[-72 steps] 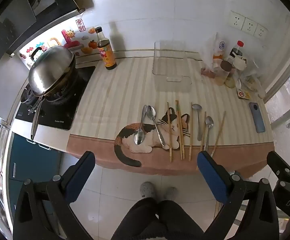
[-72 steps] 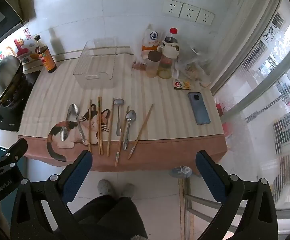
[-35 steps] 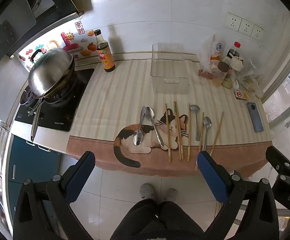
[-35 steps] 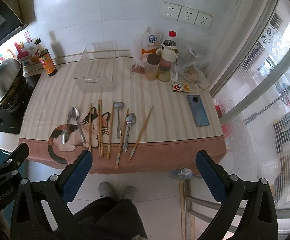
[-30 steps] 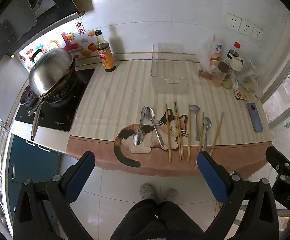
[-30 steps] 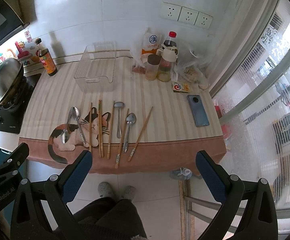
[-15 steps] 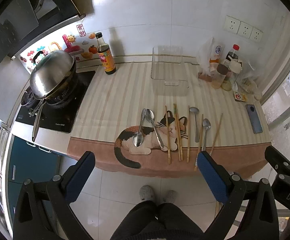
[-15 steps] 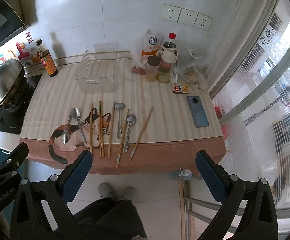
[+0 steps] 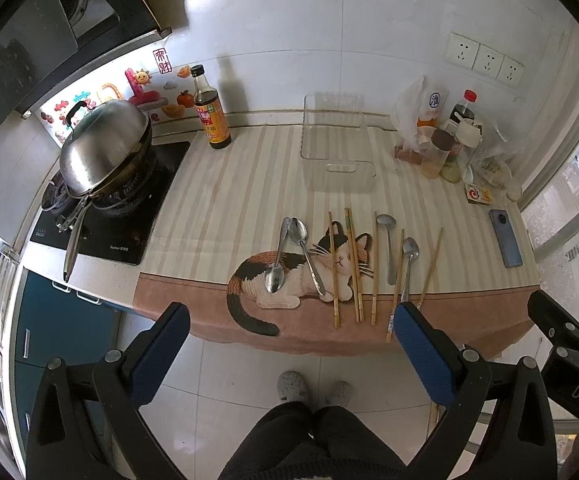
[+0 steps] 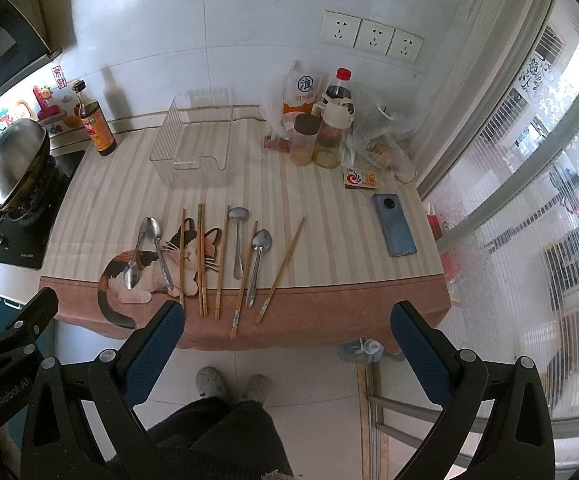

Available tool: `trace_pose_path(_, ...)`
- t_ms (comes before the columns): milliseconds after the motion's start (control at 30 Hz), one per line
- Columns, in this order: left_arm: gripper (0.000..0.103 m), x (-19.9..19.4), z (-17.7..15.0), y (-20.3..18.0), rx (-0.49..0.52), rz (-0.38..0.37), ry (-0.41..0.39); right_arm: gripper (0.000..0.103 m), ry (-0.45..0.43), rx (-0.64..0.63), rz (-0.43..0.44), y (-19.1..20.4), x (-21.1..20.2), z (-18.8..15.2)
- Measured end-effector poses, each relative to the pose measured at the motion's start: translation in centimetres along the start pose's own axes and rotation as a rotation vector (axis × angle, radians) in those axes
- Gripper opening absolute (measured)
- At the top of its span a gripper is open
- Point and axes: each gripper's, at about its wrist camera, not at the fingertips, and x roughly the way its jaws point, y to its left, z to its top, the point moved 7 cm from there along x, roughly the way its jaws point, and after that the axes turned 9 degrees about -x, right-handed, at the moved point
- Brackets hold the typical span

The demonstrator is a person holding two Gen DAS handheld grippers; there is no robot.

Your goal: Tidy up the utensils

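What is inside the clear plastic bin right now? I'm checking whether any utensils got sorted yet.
The clear plastic bin looks empty; the striped cloth shows through it. Metal spoons and wooden chopsticks all lie on the cloth in front of it.

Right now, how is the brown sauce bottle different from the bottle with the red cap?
The sauce bottle has a black cap and a yellow-red label; the red-capped bottle is clear with dark liquid. The sauce bottle stands alone near the wok; the red-capped bottle is crowded among jars and bags. Both stand upright by the wall.
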Motion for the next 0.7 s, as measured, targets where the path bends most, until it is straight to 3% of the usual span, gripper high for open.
trace_pose_path(700,0.103,-0.44,-0.04,-0.46,-0.005,-0.006,-0.010,0.103,-0.007,-0.002,0.009,0.17,-0.71,0.69)
